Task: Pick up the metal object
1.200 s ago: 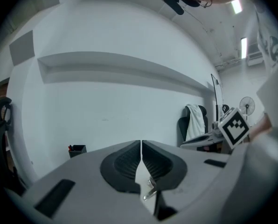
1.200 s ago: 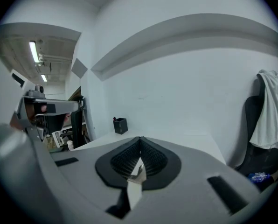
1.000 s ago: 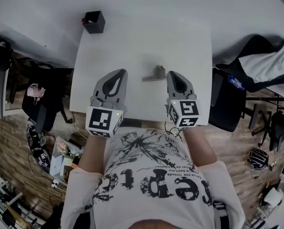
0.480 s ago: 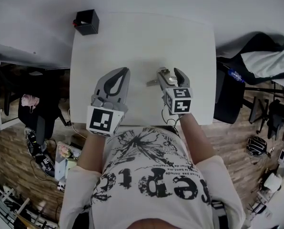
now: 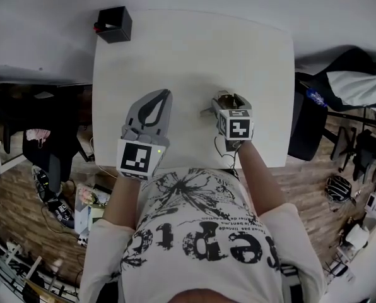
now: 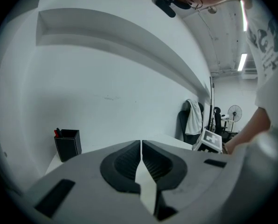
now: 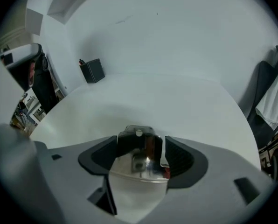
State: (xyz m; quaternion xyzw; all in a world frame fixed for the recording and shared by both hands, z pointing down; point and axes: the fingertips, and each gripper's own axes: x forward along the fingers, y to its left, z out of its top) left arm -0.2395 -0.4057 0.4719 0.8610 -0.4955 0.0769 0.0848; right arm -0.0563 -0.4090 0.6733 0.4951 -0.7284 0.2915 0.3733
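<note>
The metal object (image 5: 221,98) is a shiny clamp-like piece with a flat tab, lying on the white table (image 5: 175,49) near its front right. My right gripper (image 5: 229,97) straddles it. In the right gripper view the metal object (image 7: 139,149) stands between the dark pads (image 7: 178,155) of the right gripper (image 7: 140,141), whose jaws are opening wide; a thin gap shows beside the right pad. To the left of it my left gripper (image 5: 163,95) rests over the table, shut and empty. The left gripper (image 6: 141,143) shows its pads meeting.
A black pen holder (image 5: 114,24) stands at the table's far left corner, also seen as the pen holder (image 6: 67,143) and the pen holder (image 7: 93,70). A dark chair with cloth draped on it (image 5: 339,87) stands right of the table. The table's front edge lies close below both grippers.
My right gripper, shut and just right of the metal object before, has moved left and forward over it and opened its jaws around it. The left gripper stayed put.
</note>
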